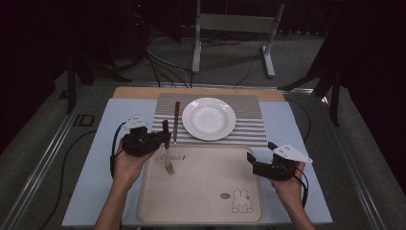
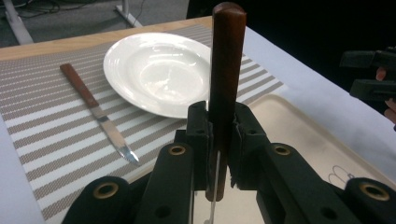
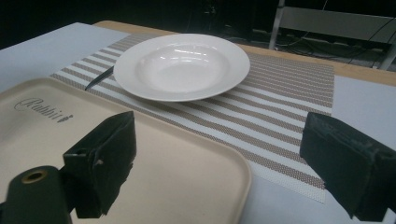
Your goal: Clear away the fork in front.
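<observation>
As seen from the high view, the left gripper sits at the left edge of the tray, its jaws pinching a fork by the wooden handle. In that view the handle stands dark just above the gripper body while the metal tines lie lower, over the tray's upper left corner beside the printed lettering; the long axis runs roughly from the tray toward the far side of the table. In the left gripper view the fork rises nearly upright between the clamped jaws, rounded handle end uppermost and the metal shank passing down out of the bottom of the view (tines not visible there).

Immediately to the right lies a knife on the striped placemat, apart from the fork, wooden handle toward the far edge and blade toward the tray. Next comes the white plate, resting on the same mat just beside the knife and touching neither utensil.

Further right, the right gripper hovers at the tray's right edge. In the right gripper view its jaws stand spread wide with nothing between them, looking across the tray corner toward the plate.
</observation>
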